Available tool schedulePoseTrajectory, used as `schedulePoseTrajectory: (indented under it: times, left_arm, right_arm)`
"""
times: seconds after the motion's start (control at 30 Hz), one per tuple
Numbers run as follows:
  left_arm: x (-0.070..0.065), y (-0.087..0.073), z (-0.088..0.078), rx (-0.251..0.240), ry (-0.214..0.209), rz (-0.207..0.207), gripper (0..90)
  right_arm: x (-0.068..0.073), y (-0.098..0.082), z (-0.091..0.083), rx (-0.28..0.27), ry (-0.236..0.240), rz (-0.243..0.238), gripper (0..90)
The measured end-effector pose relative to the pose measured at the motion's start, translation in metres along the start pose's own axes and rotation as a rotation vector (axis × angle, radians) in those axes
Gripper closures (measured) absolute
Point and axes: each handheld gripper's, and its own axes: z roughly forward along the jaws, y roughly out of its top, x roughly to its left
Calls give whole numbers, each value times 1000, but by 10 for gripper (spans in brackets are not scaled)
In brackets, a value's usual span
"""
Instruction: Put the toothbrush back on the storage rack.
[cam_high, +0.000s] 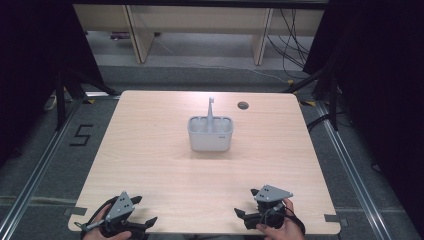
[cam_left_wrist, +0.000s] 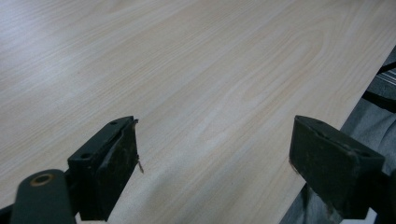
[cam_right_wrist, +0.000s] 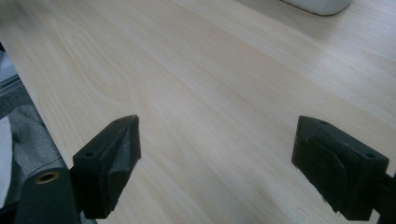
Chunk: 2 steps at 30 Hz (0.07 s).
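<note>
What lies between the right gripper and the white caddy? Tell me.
Nothing: bare wooden table runs from the right gripper to the white caddy, as the high view shows.

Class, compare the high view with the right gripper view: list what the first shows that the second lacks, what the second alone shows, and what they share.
High view alone: the whole white caddy with its upright handle, the round grommet hole near the far edge, both hand-held tongs, left and right, and the floor marking "5".

Right gripper view alone: a close look along the right tongs, jaws wide apart with nothing between, and grey fabric past the table edge.

Shared: the pale wood table and the caddy, of which the gripper view catches just a corner.
</note>
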Motion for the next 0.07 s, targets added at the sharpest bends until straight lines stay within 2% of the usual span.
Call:
schedulePoseTrajectory:
  times: [0.07]
  left_arm:
    - [0, 0, 0, 1, 1, 3, 148]
  right_arm:
    - [1, 0, 0, 7, -2, 13, 162]
